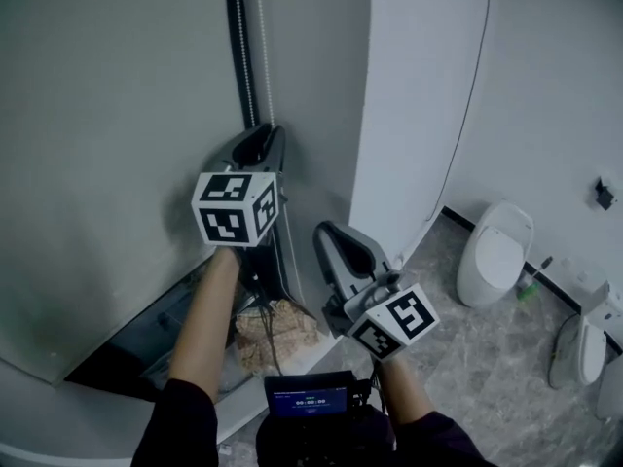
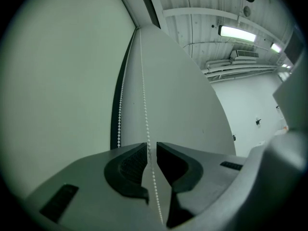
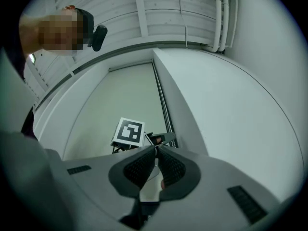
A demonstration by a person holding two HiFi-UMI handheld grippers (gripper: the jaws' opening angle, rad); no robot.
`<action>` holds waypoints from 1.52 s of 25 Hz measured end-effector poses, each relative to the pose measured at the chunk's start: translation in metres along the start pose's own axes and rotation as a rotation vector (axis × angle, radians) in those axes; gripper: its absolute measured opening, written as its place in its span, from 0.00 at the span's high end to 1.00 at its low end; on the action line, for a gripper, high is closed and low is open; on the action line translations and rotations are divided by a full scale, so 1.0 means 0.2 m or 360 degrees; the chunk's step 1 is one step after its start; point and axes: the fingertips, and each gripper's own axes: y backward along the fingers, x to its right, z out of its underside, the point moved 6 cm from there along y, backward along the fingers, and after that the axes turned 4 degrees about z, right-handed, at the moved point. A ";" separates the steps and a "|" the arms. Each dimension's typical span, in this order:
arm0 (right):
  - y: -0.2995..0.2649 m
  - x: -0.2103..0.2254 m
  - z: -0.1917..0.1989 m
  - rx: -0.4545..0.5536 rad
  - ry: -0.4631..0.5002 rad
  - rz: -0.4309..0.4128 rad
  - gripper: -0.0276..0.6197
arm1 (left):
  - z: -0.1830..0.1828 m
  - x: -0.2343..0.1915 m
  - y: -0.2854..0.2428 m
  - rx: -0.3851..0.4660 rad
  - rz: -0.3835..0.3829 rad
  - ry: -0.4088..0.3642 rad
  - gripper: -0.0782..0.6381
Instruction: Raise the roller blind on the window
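While the task is at the pulling stage, items are listed from left to right, each placed by the bead chain.

1. Roller blind: grey sheet, left of the chain. It hangs low over the window, with only a dark gap showing under its bottom edge. Judged mostly unraised.

2. Bead chain: thin white loop, long axis vertical, beside a dark side track. The left gripper view shows two strands, one against the track and one nearer the camera.

3. Left hand-held gripper: on the chain, pointing up along it. Its own view shows the jaws only slightly apart, with the nearer strand running between them. The strand lies against one pad and the other pad stands just clear, so it is not pinched. Judged the nearer hand for the next pull. The jaws need to close on the strand, then travel along its length.

4. Right hand-held gripper: right of the chain and lower, apart from it. Its own view shows the jaws closed tip to tip. Nothing can be made out between them.

5. Wall panel: pale, right of the chain.

6. Toilet fixture: white, far right of the chain, on the tiled floor.
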 end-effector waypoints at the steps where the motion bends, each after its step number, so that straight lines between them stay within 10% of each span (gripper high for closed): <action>1: 0.00 0.01 0.00 0.0007 -0.0004 0.0003 0.94 | 0.01 0.00 -0.02 -0.0018 -0.0003 0.0001 0.86; 14: 0.01 0.12 0.03 0.0008 -0.0074 0.0037 0.94 | 0.10 0.05 0.06 0.0048 0.0025 -0.0047 0.88; 17: -0.07 0.08 0.04 0.0015 -0.0086 -0.0015 0.94 | 0.10 0.10 0.18 0.0150 0.0012 -0.0179 0.88; 29: -0.48 -0.06 -0.21 -0.0001 0.0025 -0.0328 0.80 | 0.06 0.14 0.63 0.0321 -0.0046 -0.0070 0.88; 38: -0.70 -0.23 -0.39 0.0057 -0.0014 -0.0523 0.79 | 0.54 0.22 0.73 0.0170 0.0058 0.0129 0.88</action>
